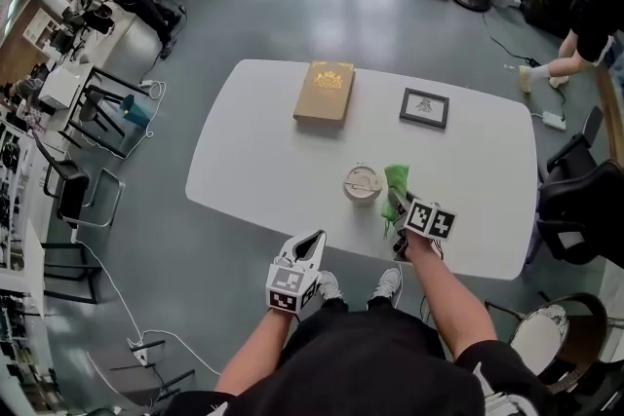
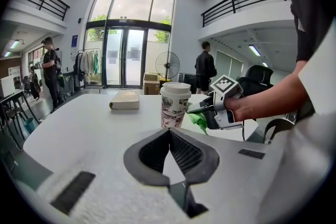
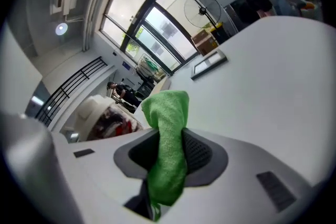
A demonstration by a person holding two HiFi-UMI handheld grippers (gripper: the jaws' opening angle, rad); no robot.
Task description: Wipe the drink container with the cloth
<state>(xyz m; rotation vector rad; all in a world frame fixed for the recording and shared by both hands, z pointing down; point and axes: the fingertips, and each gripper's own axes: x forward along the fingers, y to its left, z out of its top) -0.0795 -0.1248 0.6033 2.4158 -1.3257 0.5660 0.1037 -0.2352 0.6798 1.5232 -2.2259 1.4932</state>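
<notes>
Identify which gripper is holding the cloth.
The right gripper: its jaws are clamped on the green cloth, beside the cup. The left gripper is shut on nothing.

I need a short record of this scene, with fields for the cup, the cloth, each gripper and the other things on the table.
cup: lidded, upright on the white table
cloth: green, just right of the cup; contact unclear
right gripper: jaws closed on the cloth
left gripper: jaws together, nothing between them, near the table's front edge, apart from the cup
other things: tan book and framed picture, both farther back on the table
</notes>
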